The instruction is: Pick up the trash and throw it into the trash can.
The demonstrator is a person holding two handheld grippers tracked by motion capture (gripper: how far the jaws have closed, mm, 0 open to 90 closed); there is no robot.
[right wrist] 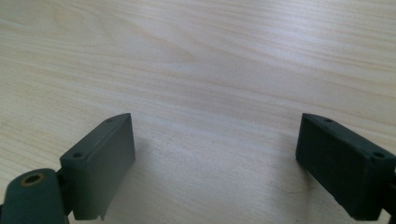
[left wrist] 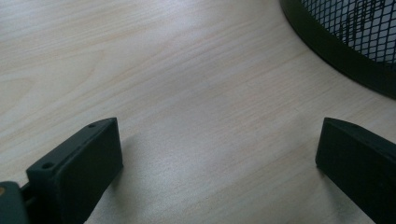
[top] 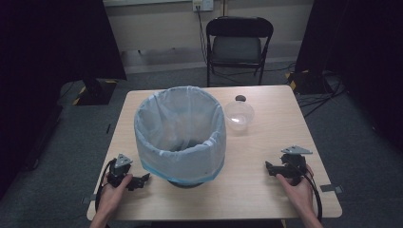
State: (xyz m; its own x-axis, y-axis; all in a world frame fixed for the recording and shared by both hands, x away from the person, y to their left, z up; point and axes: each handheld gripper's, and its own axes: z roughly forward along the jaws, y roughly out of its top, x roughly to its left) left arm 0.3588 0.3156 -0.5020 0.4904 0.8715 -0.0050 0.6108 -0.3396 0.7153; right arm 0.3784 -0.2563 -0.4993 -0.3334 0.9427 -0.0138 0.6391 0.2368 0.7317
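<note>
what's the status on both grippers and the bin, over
Left gripper open, empty, on table beside lined bin. Right gripper open, empty, apart from it. Clear bowl behind bin, nothing in the way.

Both hands rest low and well apart — left gripper [top: 142, 179] and right gripper [top: 269, 166] each with jaws spread wide, nothing between them.

We list one black wire-mesh waste bin [top: 190, 183], round, upright near the table's middle, lined with a pale blue translucent plastic bag [top: 179, 128] folded over its rim. Just beside it, farther back right, we note one clear plastic bowl [top: 239, 115], upright, mouth open.
</note>
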